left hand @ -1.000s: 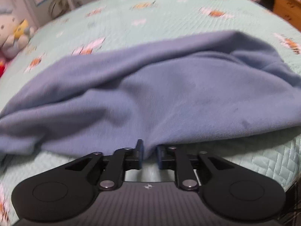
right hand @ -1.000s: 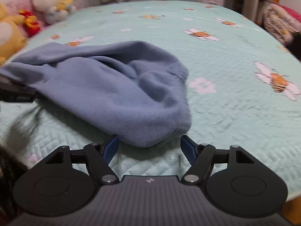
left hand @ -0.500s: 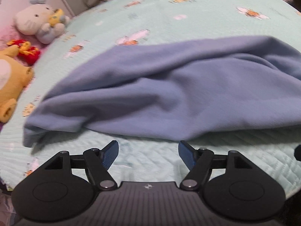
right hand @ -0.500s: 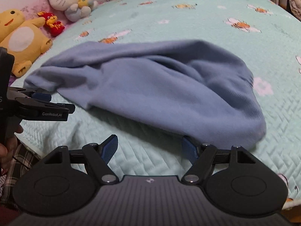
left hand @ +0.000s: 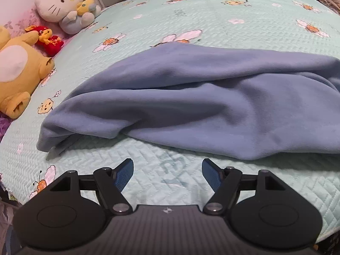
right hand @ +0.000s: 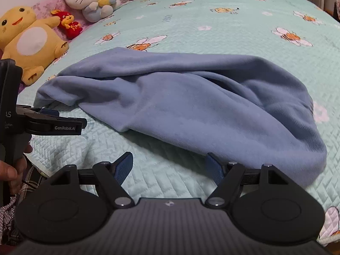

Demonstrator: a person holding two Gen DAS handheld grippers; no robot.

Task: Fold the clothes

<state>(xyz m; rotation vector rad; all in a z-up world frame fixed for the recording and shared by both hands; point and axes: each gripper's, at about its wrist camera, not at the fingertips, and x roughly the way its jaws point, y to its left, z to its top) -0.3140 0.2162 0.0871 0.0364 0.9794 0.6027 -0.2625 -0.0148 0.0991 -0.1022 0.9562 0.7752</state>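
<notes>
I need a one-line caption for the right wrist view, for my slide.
Open right gripper at the near edge of a crumpled blue garment on a floral bedspread.

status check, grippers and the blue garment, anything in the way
Left gripper open, empty. Right gripper open, empty. Blue garment bunched on the bed, not neatly folded. Plush toys off to the side, clear.

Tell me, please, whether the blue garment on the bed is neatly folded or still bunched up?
Still bunched up: the blue garment lies in a loose, rumpled heap with uneven overlapping layers on the bedspread.
</notes>
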